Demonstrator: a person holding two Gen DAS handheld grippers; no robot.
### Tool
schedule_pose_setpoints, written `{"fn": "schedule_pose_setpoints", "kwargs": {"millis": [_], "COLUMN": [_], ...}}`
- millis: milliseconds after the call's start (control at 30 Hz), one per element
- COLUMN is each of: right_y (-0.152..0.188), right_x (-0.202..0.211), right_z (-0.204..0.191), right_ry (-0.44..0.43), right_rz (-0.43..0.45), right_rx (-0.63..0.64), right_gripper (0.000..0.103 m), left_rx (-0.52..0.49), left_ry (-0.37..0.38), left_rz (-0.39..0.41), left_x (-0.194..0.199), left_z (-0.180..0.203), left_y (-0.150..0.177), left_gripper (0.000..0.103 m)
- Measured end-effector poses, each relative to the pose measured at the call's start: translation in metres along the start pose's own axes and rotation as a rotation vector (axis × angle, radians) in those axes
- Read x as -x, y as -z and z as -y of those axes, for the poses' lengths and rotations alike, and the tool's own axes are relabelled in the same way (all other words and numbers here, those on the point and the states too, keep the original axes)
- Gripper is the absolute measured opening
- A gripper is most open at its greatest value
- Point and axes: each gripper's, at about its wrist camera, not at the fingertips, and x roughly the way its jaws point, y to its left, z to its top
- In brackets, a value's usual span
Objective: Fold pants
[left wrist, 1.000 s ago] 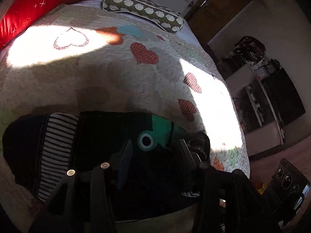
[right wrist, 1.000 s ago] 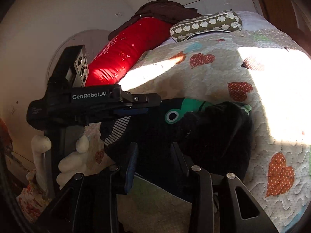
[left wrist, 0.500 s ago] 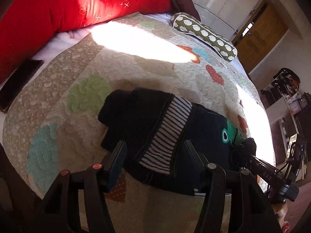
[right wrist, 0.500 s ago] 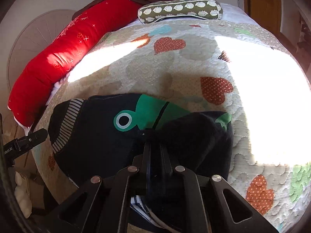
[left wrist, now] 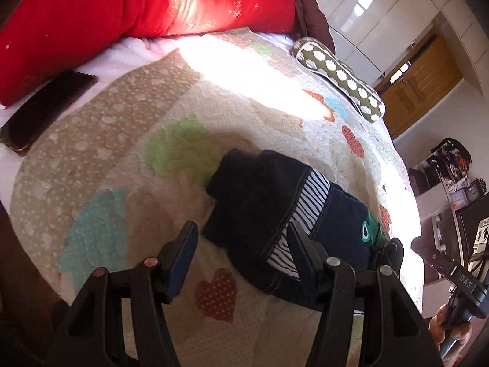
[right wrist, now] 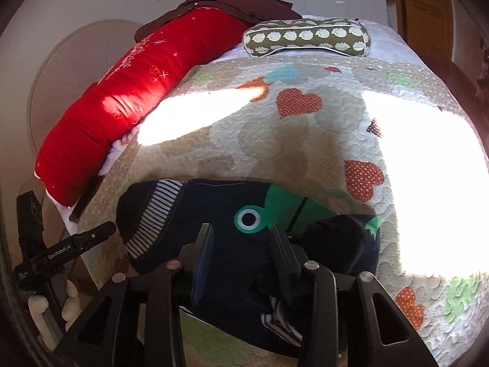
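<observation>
Dark navy pants [left wrist: 259, 202] with a striped band and a green fish patch lie folded on the heart quilt [left wrist: 107, 153]. My left gripper [left wrist: 241, 232] hovers open over their left end; its right finger crosses the striped band and nothing is gripped. In the right wrist view the pants [right wrist: 214, 205] spread under my right gripper [right wrist: 241, 232]. Its jaws are opening, the dark cloth lies below and between them, and the pads do not press on it. A bunched dark fold [right wrist: 342, 238] sits at the pants' right end.
A red bolster [right wrist: 122, 107] and a spotted green cushion [right wrist: 305, 38] line the far side of the bed. A dark phone [left wrist: 45, 110] lies beside the bolster. Cluttered shelves [left wrist: 452, 165] stand beyond the bed's right edge. Bright sun patches cross the quilt.
My left gripper swung from the fish patch to the pants' striped left end and spread a little. My right gripper pinched shut over the dark cloth, then opened again and lifted slightly.
</observation>
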Motion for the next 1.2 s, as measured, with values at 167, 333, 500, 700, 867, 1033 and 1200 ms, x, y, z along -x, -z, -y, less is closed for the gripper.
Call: {"fn": "schedule_pose_setpoints", "kwargs": {"millis": [167, 333, 500, 700, 867, 1033, 1200], "right_y": [-0.022, -0.042, -0.038, -0.015, -0.006, -0.018, -0.034], "right_x": [-0.042, -0.101, -0.157, -0.189, -0.171, -0.131, -0.109], "right_z": [-0.073, -0.137, -0.177, -0.207, -0.195, -0.172, -0.150], "right_ry": [-0.107, -0.130, -0.029, 0.208, 0.231, 0.105, 0.002], "right_rz": [-0.137, -0.255, -0.375, -0.422, -0.366, -0.314, -0.306], "right_rx": [0.107, 0.176, 0.239, 0.435, 0.478, 0.354, 0.220], "right_gripper": [0.048, 0.053, 0.059, 0.072, 0.027, 0.019, 0.019], "left_rx": [0.077, 0.157, 0.210, 0.209, 0.194, 0.100, -0.036], "left_ry": [-0.014, -0.054, -0.032, -0.026, -0.025, 0.020, 0.111], "left_rz": [0.038, 0.052, 0.046, 0.061, 0.055, 0.024, 0.009], "left_x": [0.024, 0.035, 0.035, 0.037, 0.035, 0.023, -0.001], "left_z": [-0.036, -0.071, -0.091, -0.090, -0.085, -0.056, -0.011], "left_y": [0.008, 0.017, 0.021, 0.023, 0.024, 0.024, 0.023], "left_gripper": [0.059, 0.059, 0.059, 0.059, 0.059, 0.060, 0.065]}}
